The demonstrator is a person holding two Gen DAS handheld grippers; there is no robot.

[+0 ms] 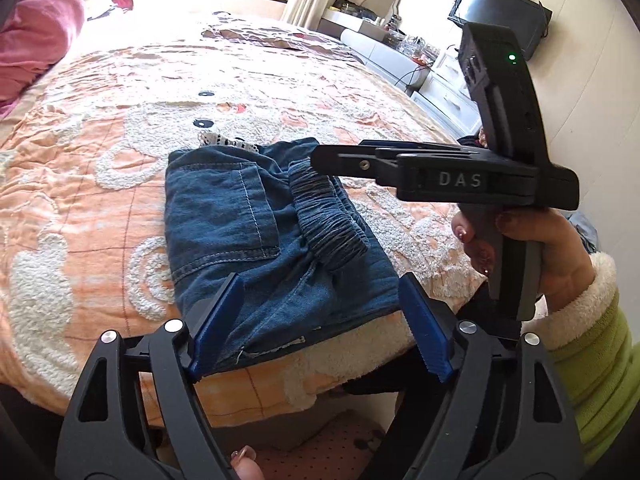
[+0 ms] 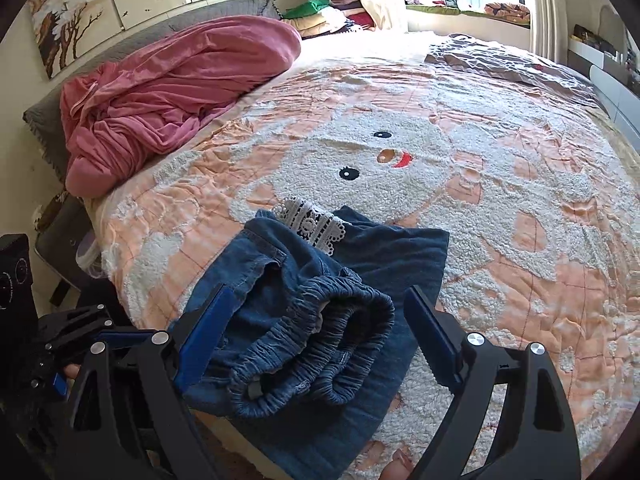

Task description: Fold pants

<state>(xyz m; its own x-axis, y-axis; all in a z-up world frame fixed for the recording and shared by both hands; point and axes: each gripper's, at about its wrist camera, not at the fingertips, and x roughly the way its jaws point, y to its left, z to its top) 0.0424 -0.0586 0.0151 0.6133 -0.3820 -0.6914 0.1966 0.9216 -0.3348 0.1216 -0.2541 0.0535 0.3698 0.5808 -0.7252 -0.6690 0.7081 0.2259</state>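
The blue denim pants (image 1: pixel 256 232) lie folded into a small packet on the orange bedspread (image 1: pixel 100 200), close to the bed's front edge. Their elastic waistband (image 2: pixel 320 340) is on top and a white lace trim (image 2: pixel 312 220) sticks out at the far side. My left gripper (image 1: pixel 320 328) hovers open over the packet's near edge, its blue pads (image 1: pixel 218 320) standing wide on either side. My right gripper (image 2: pixel 320 340) is open too, straddling the waistband without pinching it. In the left wrist view the right gripper (image 1: pixel 320 158) reaches in from the right, held by a hand in a green sleeve.
A crumpled pink blanket (image 2: pixel 168 92) lies at the head of the bed. A grey quilt (image 2: pixel 512 60) covers the far corner. A white dresser with a monitor (image 1: pixel 496 12) stands beside the bed. Clothes are piled by the window (image 2: pixel 328 12). The bed's front edge (image 1: pixel 320 396) drops off just below the pants.
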